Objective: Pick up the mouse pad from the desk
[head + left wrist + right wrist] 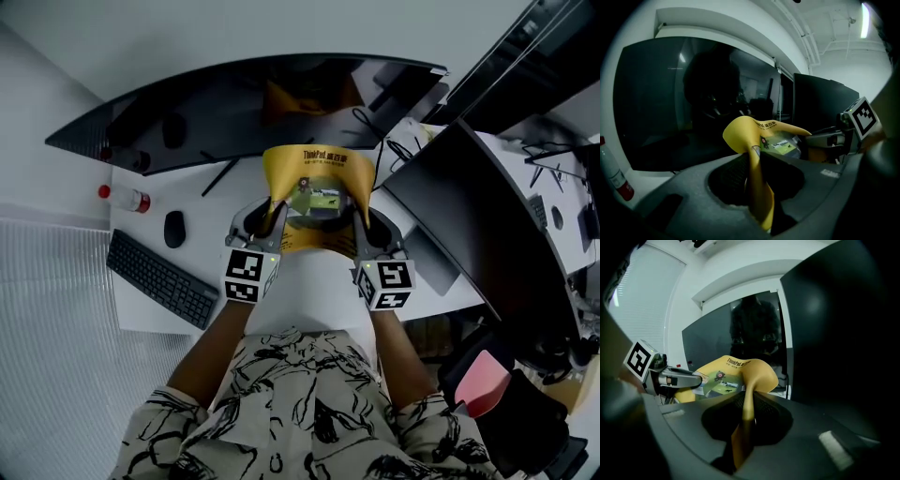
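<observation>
The yellow mouse pad (317, 192) hangs in the air above the white desk (150, 314), sagging between the two grippers. My left gripper (270, 223) is shut on its left edge, and the pad (757, 161) runs pinched between the jaws in the left gripper view. My right gripper (361, 225) is shut on the right edge, where the pad (750, 390) curls up out of the jaws in the right gripper view. The far edge bears printed lettering and a green picture.
A black keyboard (161, 277) and a black mouse (174, 229) lie on the desk at the left, with a red-capped bottle (127, 198) behind them. A wide curved monitor (234, 103) stands at the back, and a second dark monitor (487, 234) at the right.
</observation>
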The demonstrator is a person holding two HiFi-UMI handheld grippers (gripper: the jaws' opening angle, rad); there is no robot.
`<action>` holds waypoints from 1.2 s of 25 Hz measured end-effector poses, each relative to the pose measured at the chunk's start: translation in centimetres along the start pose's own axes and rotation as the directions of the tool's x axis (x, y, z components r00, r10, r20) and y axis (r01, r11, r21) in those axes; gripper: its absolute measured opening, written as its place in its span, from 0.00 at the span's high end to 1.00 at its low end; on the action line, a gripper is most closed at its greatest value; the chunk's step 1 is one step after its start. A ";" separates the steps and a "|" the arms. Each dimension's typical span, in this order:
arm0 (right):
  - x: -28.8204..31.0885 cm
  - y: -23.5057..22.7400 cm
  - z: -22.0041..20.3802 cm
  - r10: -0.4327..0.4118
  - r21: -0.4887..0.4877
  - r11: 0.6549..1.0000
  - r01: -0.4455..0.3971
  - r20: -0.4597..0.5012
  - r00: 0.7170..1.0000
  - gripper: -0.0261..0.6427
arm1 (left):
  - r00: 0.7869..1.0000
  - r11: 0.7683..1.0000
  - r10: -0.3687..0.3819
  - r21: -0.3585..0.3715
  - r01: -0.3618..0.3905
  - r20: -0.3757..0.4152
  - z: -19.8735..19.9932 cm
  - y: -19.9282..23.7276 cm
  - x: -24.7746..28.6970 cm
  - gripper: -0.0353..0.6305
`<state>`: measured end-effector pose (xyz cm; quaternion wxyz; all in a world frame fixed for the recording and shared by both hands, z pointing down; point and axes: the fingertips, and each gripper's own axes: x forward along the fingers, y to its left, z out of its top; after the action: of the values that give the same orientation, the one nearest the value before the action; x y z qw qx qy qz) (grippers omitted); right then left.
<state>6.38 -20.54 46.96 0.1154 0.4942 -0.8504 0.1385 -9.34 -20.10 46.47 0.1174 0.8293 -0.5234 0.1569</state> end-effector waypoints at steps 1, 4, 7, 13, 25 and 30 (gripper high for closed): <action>0.0 0.1 0.6 0.001 -0.004 1.000 -0.001 0.013 1.000 0.88 | 1.000 1.000 0.002 0.006 -0.002 0.012 0.6 0.1 -0.2 0.81; -0.3 0.3 2.6 0.008 -0.018 1.000 -0.007 0.049 0.999 0.88 | 0.999 1.000 0.011 0.022 -0.012 0.049 2.5 0.4 -0.7 0.81; -0.8 0.6 4.4 0.015 -0.032 0.999 -0.012 0.077 0.997 0.88 | 0.997 0.998 0.023 0.052 -0.027 0.077 4.3 0.5 -1.5 0.81; -1.6 0.9 8.5 0.017 -0.060 0.998 -0.008 0.151 0.988 0.88 | 0.986 0.993 0.034 0.107 -0.052 0.163 9.0 0.4 -3.0 0.81; -3.9 1.4 15.9 0.029 -0.091 0.996 -0.004 0.271 0.962 0.88 | 0.961 0.990 0.024 0.124 -0.060 0.275 15.8 0.5 -5.3 0.81; -4.8 1.7 17.7 0.030 -0.099 0.995 0.001 0.305 0.952 0.88 | 0.951 0.990 0.017 0.129 -0.059 0.308 17.7 0.2 -6.4 0.81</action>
<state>6.18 -21.99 28.62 0.0055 0.4971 -0.8674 0.0195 -9.69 -21.21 27.69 -0.0253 0.8394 -0.5391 0.0644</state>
